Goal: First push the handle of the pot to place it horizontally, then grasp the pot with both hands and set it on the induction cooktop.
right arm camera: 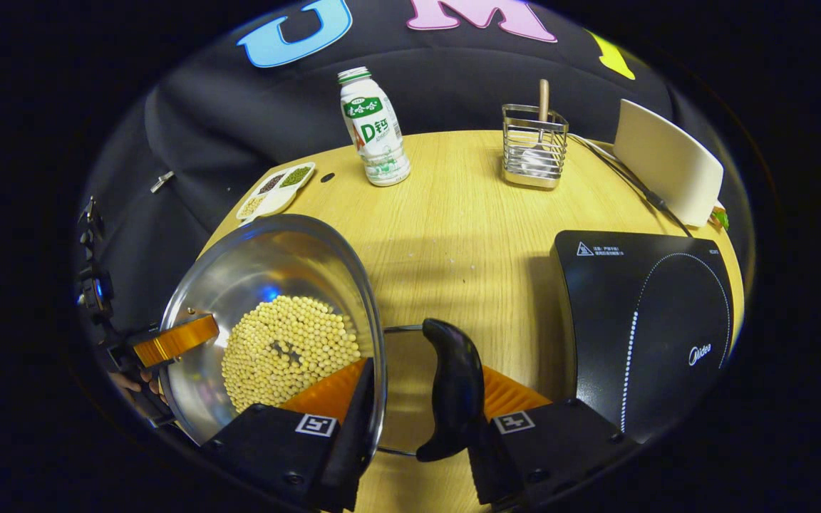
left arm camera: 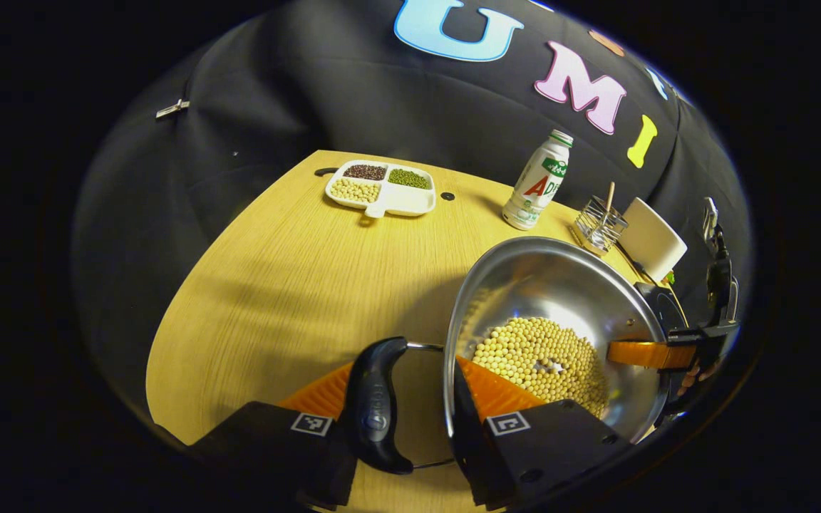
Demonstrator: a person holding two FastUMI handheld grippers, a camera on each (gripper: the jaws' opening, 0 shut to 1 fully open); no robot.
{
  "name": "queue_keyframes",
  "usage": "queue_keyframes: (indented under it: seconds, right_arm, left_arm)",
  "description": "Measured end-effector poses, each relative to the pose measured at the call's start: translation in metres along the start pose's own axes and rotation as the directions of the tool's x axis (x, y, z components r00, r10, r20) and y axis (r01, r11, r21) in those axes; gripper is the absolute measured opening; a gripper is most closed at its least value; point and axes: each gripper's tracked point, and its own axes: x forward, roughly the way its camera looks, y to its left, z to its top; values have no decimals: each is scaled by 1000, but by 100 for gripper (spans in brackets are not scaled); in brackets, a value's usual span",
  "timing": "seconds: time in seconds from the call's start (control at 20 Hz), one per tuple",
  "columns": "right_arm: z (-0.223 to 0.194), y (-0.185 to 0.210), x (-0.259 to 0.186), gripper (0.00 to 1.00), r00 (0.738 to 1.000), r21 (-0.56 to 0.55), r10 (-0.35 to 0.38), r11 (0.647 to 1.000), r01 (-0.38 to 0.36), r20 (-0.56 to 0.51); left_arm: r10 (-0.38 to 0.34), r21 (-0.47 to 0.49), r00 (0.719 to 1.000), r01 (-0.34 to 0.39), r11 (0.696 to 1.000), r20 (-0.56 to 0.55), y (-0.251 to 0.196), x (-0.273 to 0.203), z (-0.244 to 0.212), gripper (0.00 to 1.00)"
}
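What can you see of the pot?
The pot is shiny steel, round and lidless, holding a layer of pale beans. A black side handle on a wire loop sticks out on each side. The left gripper and right gripper each straddle rim and handle. The cooktop lies beside it.

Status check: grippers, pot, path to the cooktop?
Both grippers straddle pot rim and handles. Beans inside. Cooktop bare, path open.
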Motion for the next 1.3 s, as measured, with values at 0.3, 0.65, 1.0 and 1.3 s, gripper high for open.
queue_keyframes:
  seconds: [0.3, 0.65, 1.0, 1.3]
  right_arm:
    - [-3, 2, -12, 62, 1000, -12, 12, 1000, -12, -13]
    - [16, 0, -49, 61, 999, -5, 42, 999, -42, 33]
    - [33, -41, -99, 61, 996, 20, 42, 999, -44, 79]
    - [46, -100, -134, 61, 994, 37, 24, 999, -28, 102]
  left_arm:
    - [18, -41, 1000, -19, 999, -14, -1, -15, -7, 61]
    - [43, -16, 999, -42, 999, 33, -22, -53, 13, 61]
    - [33, 9, 998, -33, 999, 49, -83, -81, 28, 61]
    - [20, 18, 999, -21, 1000, 49, -150, -84, 31, 61]
